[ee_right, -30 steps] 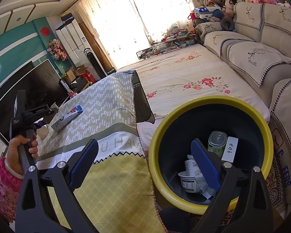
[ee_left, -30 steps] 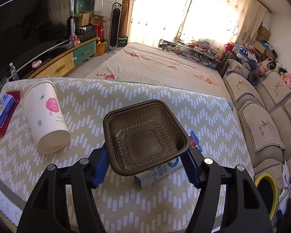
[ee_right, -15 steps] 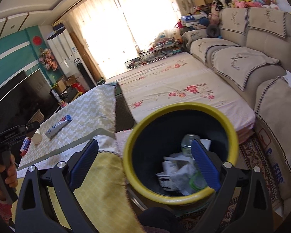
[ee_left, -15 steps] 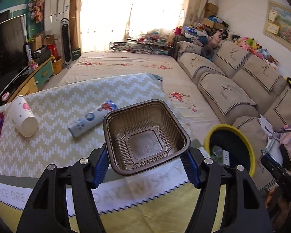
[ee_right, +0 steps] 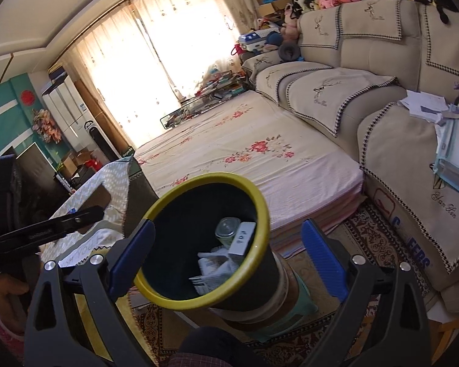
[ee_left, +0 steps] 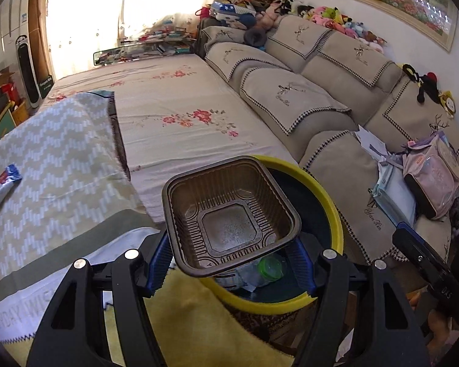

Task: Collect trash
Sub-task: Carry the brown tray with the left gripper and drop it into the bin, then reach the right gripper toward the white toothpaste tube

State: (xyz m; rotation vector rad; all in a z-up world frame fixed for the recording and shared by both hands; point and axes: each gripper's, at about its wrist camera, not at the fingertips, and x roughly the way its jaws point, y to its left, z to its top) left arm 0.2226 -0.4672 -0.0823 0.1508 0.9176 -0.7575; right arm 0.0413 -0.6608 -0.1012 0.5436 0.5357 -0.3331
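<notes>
My left gripper [ee_left: 231,263] is shut on a brown square plastic tray [ee_left: 229,214] and holds it, open side up, above the near rim of the yellow-rimmed dark bin [ee_left: 330,214]. The bin [ee_right: 168,293] holds several pieces of trash: a jar, a white box and crumpled paper [ee_right: 217,266]. My right gripper [ee_right: 226,257] is open and empty, with the bin's mouth between its fingers. The left gripper's body [ee_right: 42,229] shows at the left of the right wrist view.
A table with a zigzag cloth [ee_left: 46,159] lies to the left, with a blue-and-white wrapper [ee_left: 0,189] on it. A floral-sheeted mattress [ee_left: 183,113] lies behind the bin. A beige sofa [ee_left: 336,98] with papers and a pink bag [ee_left: 431,171] is at the right.
My left gripper has swung right from the table with the tray, which is now over the bin. The right gripper has shifted, and the bin sits more to the left in its view.
</notes>
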